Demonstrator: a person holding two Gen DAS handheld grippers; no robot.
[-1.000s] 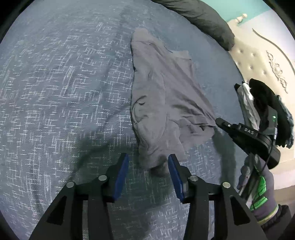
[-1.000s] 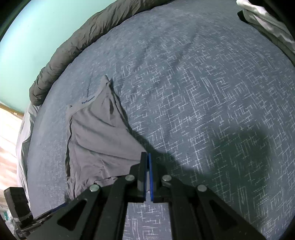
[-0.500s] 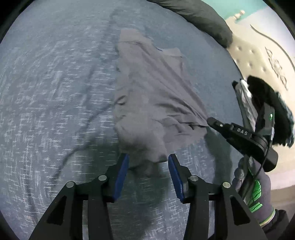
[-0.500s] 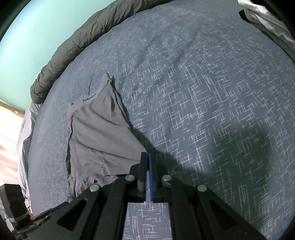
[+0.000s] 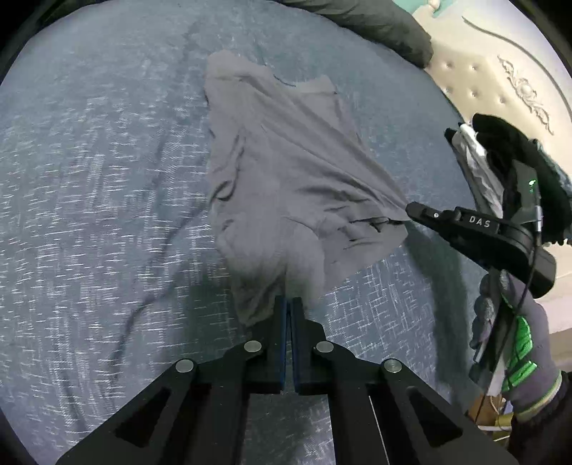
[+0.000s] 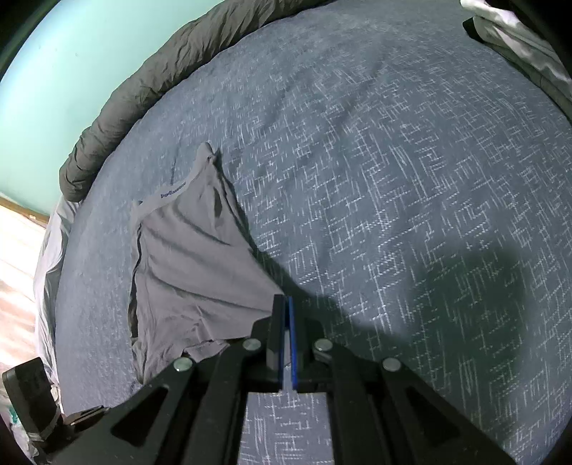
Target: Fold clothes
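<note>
Grey boxer shorts (image 5: 286, 171) lie crumpled on the blue patterned bedspread (image 5: 89, 179). My left gripper (image 5: 288, 304) is shut on the near leg hem. In the left wrist view my right gripper (image 5: 409, 211) pinches the other corner of the shorts at the right, held by a gloved hand (image 5: 514, 336). In the right wrist view the grey boxer shorts (image 6: 186, 264) spread leftward from my right gripper (image 6: 287, 304), which is shut on their corner. The waistband with printed letters (image 6: 171, 191) lies at the far end.
A dark grey duvet roll (image 6: 118, 103) runs along the far bed edge by the teal wall. A padded cream headboard (image 5: 500, 71) is at the right. Dark and white clothes (image 5: 500, 153) are piled there, and folded white fabric (image 6: 514, 32) lies at the upper right.
My left gripper moved forward and shut on the near hem of the shorts; it was open before. The shorts are pulled tauter between both grippers. The right gripper stayed shut.
</note>
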